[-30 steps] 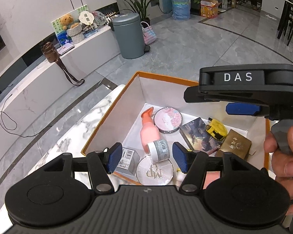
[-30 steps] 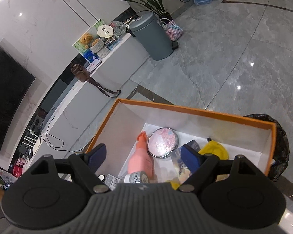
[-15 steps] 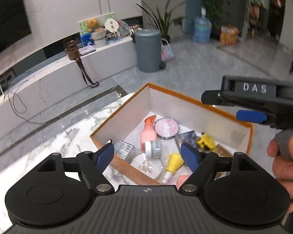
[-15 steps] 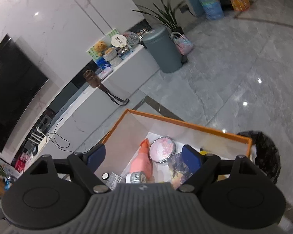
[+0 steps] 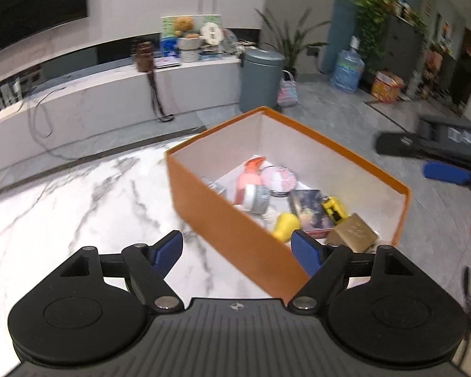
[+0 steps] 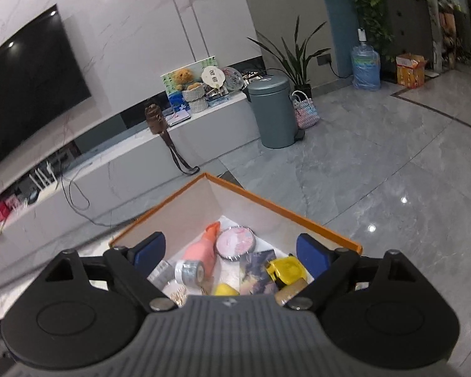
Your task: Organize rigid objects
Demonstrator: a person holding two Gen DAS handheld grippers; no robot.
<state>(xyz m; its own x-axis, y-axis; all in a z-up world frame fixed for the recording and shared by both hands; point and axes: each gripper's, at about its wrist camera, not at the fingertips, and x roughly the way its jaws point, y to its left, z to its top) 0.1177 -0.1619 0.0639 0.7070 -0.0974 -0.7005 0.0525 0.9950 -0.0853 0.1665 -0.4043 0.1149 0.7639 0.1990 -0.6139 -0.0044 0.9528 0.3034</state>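
Note:
An orange box (image 5: 223, 220) with white inner walls stands on the marble table (image 5: 78, 207). Inside lie a pink bottle (image 5: 249, 177), a round pink compact (image 5: 281, 177), a silver jar (image 5: 257, 198), a yellow tape measure (image 5: 334, 209), a dark booklet (image 5: 309, 207), a yellow cap (image 5: 285, 224) and a gold box (image 5: 353, 232). My left gripper (image 5: 237, 256) is open and empty, above the table before the box's near wall. My right gripper (image 6: 230, 253) is open and empty above the box (image 6: 282, 209); its body shows in the left wrist view (image 5: 439, 157).
The box sits at the table's far right corner, with grey floor (image 6: 376, 157) beyond the edge. A grey bin (image 6: 271, 111), a white bench with a brown bag (image 6: 155, 116) and a TV (image 6: 28, 84) stand far behind.
Both grippers have pulled back and up from the box, still open and empty. The left one now sits over bare table before the box's near wall. The objects in the box have not moved.

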